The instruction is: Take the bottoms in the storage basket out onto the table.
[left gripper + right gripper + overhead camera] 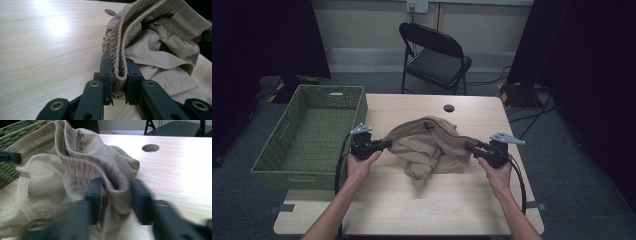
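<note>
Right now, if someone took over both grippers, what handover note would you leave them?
Left gripper: shut on the elastic waistband of the crumpled beige cloth shorts, at their left end.
Right gripper: jaws around a fold at the right end; view blurred, grip looks closed.
Shorts lie bunched mid-table on the light wooden table, partly lifted between the grippers.
Green woven basket at the left holds nothing.
Done: both ends gripped. Left: probably spreading or folding, perhaps binning.

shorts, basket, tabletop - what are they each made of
Shorts: thin beige woven cloth, matte, creased, with a gathered elastic waistband. Basket: green woven wicker or plastic strands, hard to tell which. Tabletop: pale wood-grain surface, likely laminate, slightly glossy under glare.
</note>
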